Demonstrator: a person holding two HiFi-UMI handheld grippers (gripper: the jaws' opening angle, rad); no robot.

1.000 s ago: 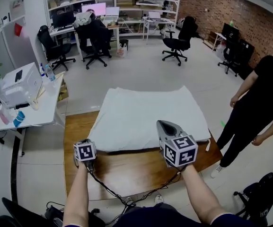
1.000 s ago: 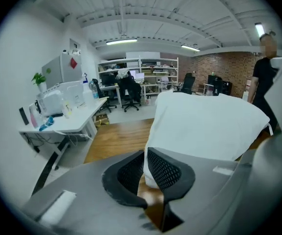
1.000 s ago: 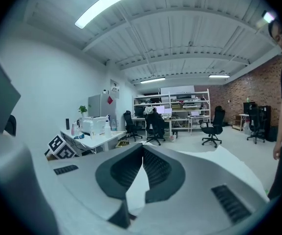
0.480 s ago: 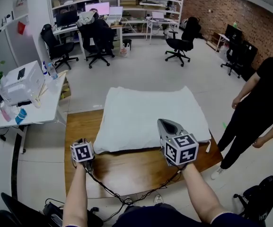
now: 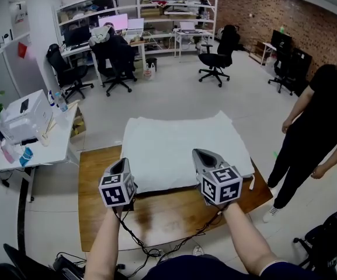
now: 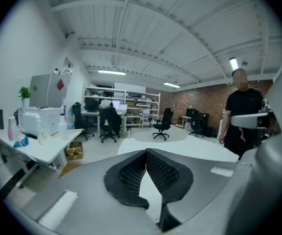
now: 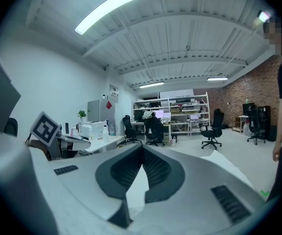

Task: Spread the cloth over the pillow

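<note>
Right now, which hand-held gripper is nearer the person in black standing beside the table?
Right. The right hand-held gripper grips the near edge of the cloth toward the end of the table where the person stands; the left hand-held gripper grips its opposite corner.

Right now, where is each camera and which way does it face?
Head view: on the head, facing down at cloth and table; forearms, left hand-held gripper, right hand-held gripper show.
Left gripper view: on that gripper, facing the shelves; jaws just closed on cloth.
Right gripper view: likewise; jaws shut on cloth.
Both share the shelves.
</note>
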